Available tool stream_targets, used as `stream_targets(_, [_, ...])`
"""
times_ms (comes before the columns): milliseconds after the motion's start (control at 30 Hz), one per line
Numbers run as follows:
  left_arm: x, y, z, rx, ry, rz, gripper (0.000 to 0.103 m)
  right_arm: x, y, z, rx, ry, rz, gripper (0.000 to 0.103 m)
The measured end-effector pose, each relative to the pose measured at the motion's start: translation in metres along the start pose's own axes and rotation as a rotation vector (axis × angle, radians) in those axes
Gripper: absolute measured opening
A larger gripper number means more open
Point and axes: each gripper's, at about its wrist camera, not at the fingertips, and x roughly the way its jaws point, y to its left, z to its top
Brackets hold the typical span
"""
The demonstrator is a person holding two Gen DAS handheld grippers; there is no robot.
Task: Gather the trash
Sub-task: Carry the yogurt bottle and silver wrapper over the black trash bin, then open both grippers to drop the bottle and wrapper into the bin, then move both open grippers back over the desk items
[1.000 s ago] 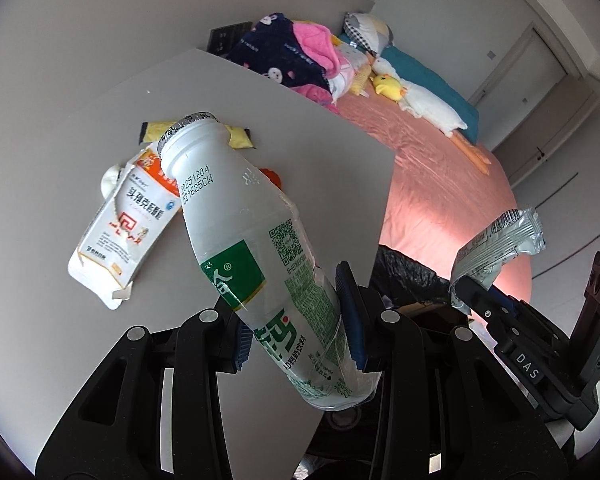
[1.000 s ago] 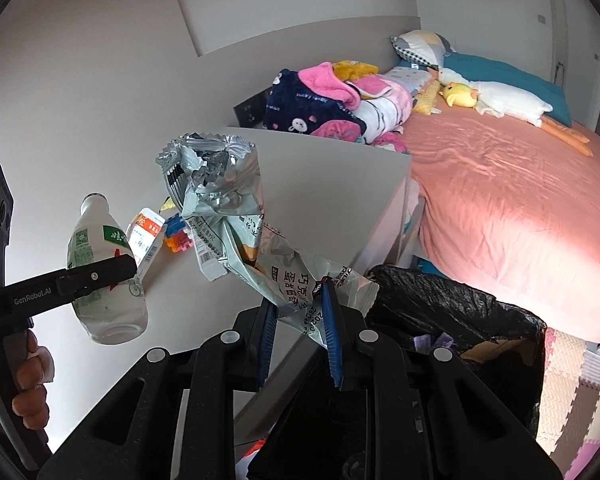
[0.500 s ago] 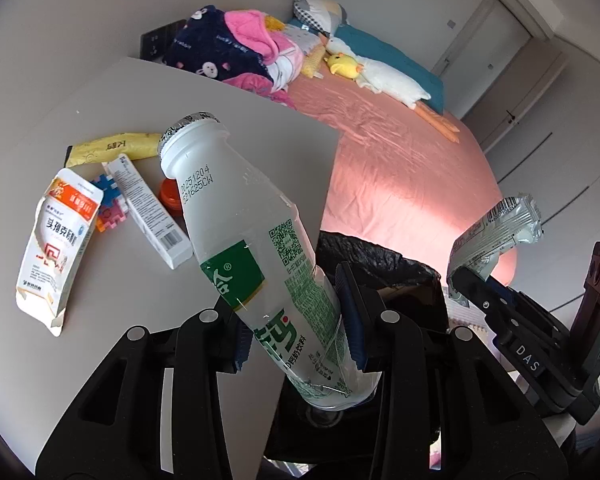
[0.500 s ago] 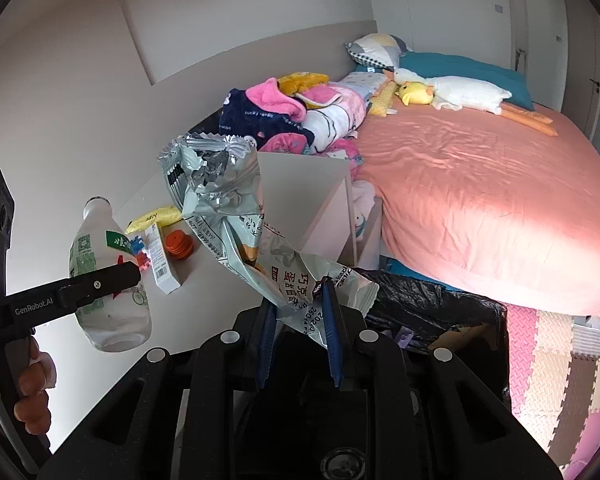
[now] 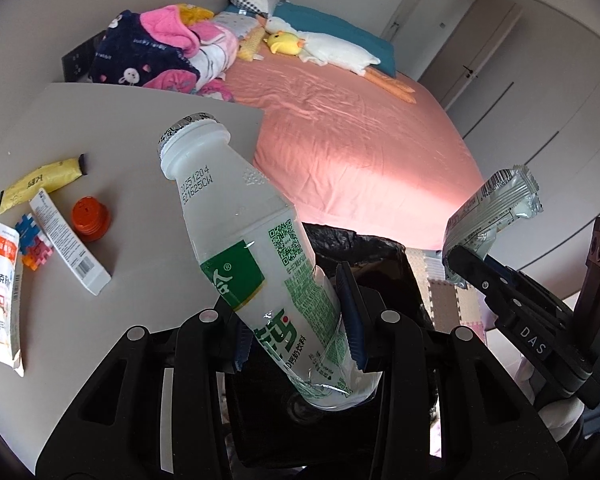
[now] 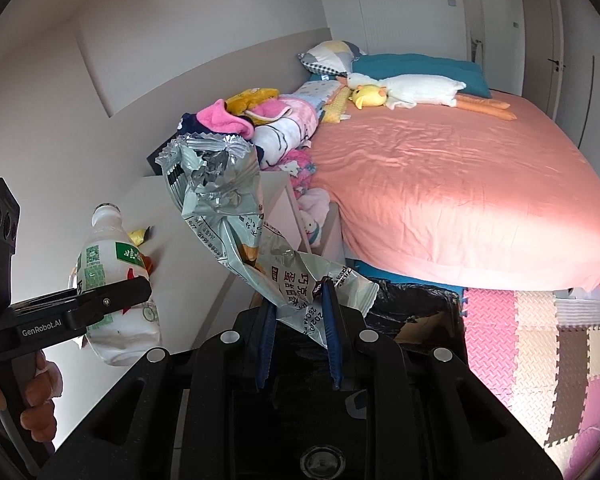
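Observation:
My left gripper (image 5: 296, 312) is shut on a white plastic milk bottle (image 5: 256, 248) with a green label, held tilted with its neck up and to the left. The bottle hangs above a black-lined trash bin (image 5: 380, 252) beside the table's edge. My right gripper (image 6: 298, 308) is shut on a crumpled silver snack wrapper (image 6: 228, 216), which stands up from the jaws. In the left wrist view the right gripper (image 5: 464, 256) holds the wrapper (image 5: 496, 204) at the right. The right wrist view shows the left gripper (image 6: 140, 288), the bottle (image 6: 112, 272) and the bin (image 6: 412, 300).
On the white table (image 5: 120, 128) lie a yellow packet (image 5: 44, 180), an orange cap (image 5: 90, 218), a white box (image 5: 70, 248), a colourful block (image 5: 32, 240) and an orange-and-white sachet (image 5: 0, 288). A pink bed (image 6: 460, 184) with blankets and plush toys is beyond. Foam floor mats (image 6: 540, 360) lie at right.
Both grippers have swung away from the table toward the bed side, and each has rolled. The bin now sits under the bottle. The grips on the bottle and the wrapper are unchanged.

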Motion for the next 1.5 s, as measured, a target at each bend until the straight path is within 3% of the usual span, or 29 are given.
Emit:
stream_targets(167, [0.014,-0.016,0.001,0.056,0.049,-0.052,0.038,-0.006,-0.015,-0.001,0.046,0.005,-0.008,0.027])
stream_targets(200, [0.019,-0.021,0.0,0.08,0.084,-0.072,0.049,-0.007,-0.02,0.0,0.07,0.011,0.007,0.03])
stream_targets(233, [0.025,-0.027,-0.002,0.102,0.123,-0.083,0.064,-0.008,-0.026,0.001,0.095,0.013,0.013,0.043])
stream_targets(267, [0.03,-0.033,-0.003,0.125,0.151,-0.08,0.096,-0.011,-0.031,0.001,0.123,0.003,0.009,0.053])
stream_targets(300, [0.032,-0.038,-0.006,0.148,0.148,-0.071,0.097,-0.016,-0.037,0.0,0.15,-0.023,-0.02,0.071])
stream_targets(333, [0.034,-0.043,-0.008,0.17,0.147,-0.061,0.097,-0.021,-0.04,0.0,0.165,-0.046,-0.042,0.075])
stream_targets(567, [0.039,-0.045,-0.012,0.183,0.16,-0.045,0.097,-0.032,-0.053,0.001,0.195,-0.103,-0.091,0.075])
stream_targets(900, [0.033,-0.039,-0.017,0.16,0.149,-0.023,0.097,-0.024,-0.044,-0.001,0.154,-0.074,-0.059,0.075])
stream_targets(1500, [0.01,0.022,-0.026,0.033,0.111,0.11,0.097,0.013,0.021,0.004,0.017,-0.001,0.047,0.075])
